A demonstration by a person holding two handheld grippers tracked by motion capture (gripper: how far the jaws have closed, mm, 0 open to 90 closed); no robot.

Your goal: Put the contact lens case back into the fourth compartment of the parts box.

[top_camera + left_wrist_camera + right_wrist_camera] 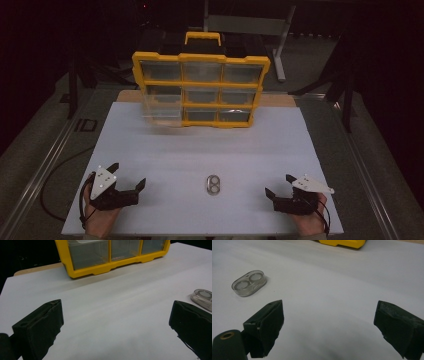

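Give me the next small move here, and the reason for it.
Probably bring the right gripper over to the small clear case and straddle it. Both grippers, the left gripper included, rest open and hold nothing; the case lies alone on the table between them, before the yellow organizer.

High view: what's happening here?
A person holds a left gripper and a right gripper, both open and resting near the front edge of the white table. A small clear two-cell case lies untouched between them. A yellow drawer organizer stands at the back, one clear drawer on its left pulled out.
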